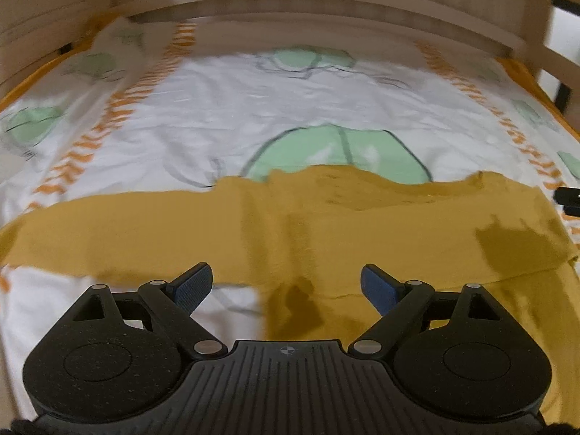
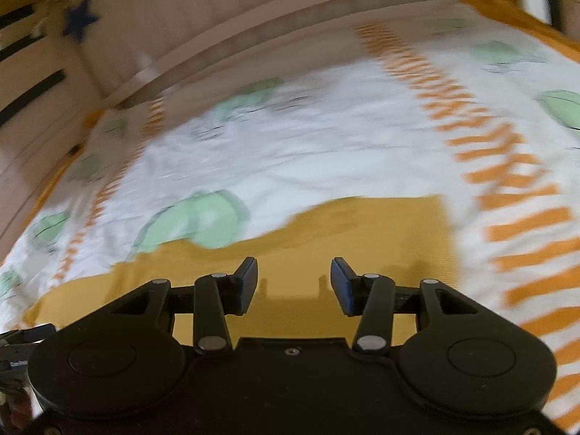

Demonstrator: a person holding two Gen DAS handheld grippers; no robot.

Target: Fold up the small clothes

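— Stage of folding?
— Barely begun: mustard-yellow knit garment (image 1: 290, 224) spread flat on white printed bedsheet (image 1: 217, 108), sleeves out, apparently unfolded.
— Tools?
— Left tool (image 1: 286, 284), right tool (image 2: 293, 282): spread wide above cloth, pinching nothing.

No readable text, label, brand or number anywhere in either view. Only signs: a small crosshair mark on the ribbed body of the left gripper (image 1: 286, 284), just behind its spread fingers, and a dark blue star (image 2: 80, 19) on the pale wooden frame at the upper left of the right wrist view. Printed sheet (image 1: 224, 108) patterned with green shapes and orange dashes, but nothing legible as writing, and blurred besides.
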